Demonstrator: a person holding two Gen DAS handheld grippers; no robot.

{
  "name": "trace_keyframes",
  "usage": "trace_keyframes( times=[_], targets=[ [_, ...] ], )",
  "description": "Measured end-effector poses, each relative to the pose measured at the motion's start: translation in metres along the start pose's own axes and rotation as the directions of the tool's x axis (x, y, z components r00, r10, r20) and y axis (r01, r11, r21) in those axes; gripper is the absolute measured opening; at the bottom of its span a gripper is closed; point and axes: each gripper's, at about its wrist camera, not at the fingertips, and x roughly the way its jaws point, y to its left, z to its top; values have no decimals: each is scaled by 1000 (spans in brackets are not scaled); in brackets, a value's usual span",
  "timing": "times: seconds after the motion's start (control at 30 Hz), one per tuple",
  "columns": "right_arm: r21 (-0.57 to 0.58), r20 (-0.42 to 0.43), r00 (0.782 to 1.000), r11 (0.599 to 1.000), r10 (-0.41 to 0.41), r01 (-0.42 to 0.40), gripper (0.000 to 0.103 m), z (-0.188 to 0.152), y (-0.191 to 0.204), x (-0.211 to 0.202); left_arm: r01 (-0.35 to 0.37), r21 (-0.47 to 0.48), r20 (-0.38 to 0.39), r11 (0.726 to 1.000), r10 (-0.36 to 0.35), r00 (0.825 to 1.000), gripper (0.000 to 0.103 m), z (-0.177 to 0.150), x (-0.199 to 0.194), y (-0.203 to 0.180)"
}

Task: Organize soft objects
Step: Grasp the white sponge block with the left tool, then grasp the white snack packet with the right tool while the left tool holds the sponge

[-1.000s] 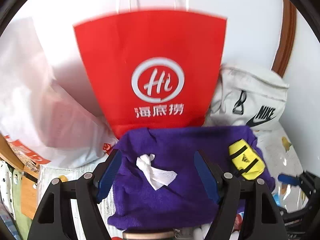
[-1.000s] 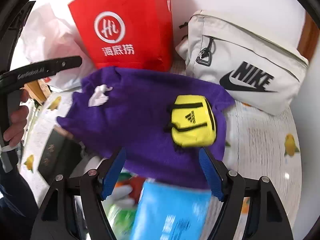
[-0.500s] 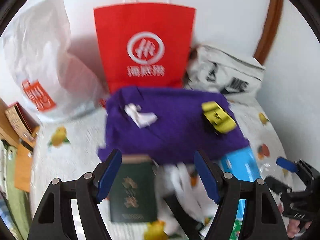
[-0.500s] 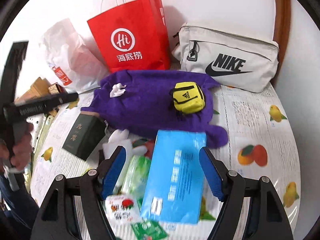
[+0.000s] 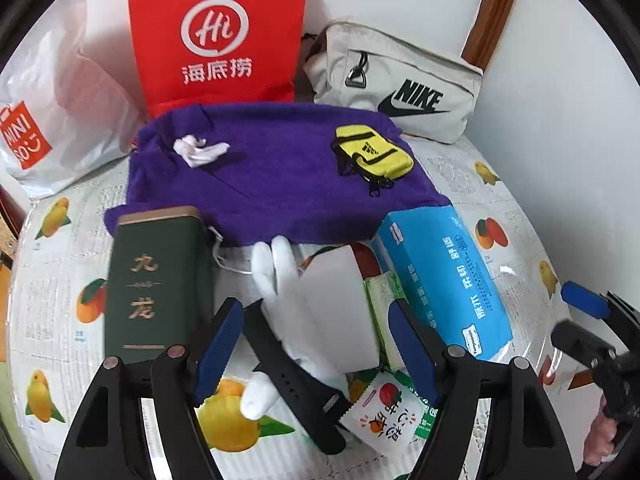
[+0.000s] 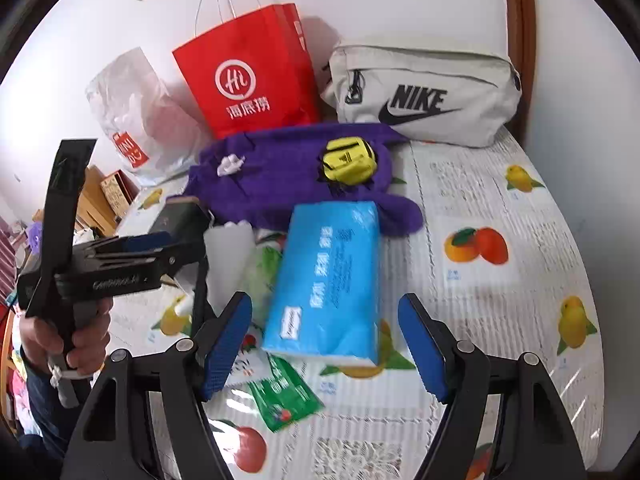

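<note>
A purple knit garment lies at the back of the table with a small yellow pouch and a crumpled white tissue on it. A blue tissue pack lies in front of it. White gloves and a white block lie near my left gripper, which is open and empty above them. My right gripper is open and empty, just in front of the blue pack.
A red paper bag, a white plastic bag and a grey Nike bag stand along the wall. A dark green box, a black strap and snack sachets lie on the fruit-print tablecloth.
Both grippers have pulled back from the purple garment toward the near edge, so the box, gloves, blue pack and sachets have come into view. Both stay open.
</note>
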Motion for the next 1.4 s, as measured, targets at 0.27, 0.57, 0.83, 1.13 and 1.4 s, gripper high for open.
trace_keyframes(
  times=[0.27, 0.57, 0.83, 1.13, 1.4],
  targets=[
    [-40, -26, 1000, 999, -13, 12, 75, -4, -6, 5, 3, -33, -33, 999, -4, 999, 73, 4, 28, -6],
    [-53, -39, 999, 998, 15, -17, 75, -7, -8, 8, 14, -24, -61, 1000, -15, 998, 53, 13, 47, -10],
    [-47, -53, 998, 998, 38, -40, 75, -18, -8, 8, -9, -5, -25, 1000, 9, 1000, 32, 14, 29, -15],
    [-77, -67, 994, 993, 88, -93, 75, -41, 10, 10, -77, -1, 58, 997, 77, 995, 32, 5, -29, -7],
    [-129, -110, 980, 975, 165, -179, 75, -54, 40, 24, -103, -41, 72, 994, 105, 992, 32, -18, -47, 9]
  ],
)
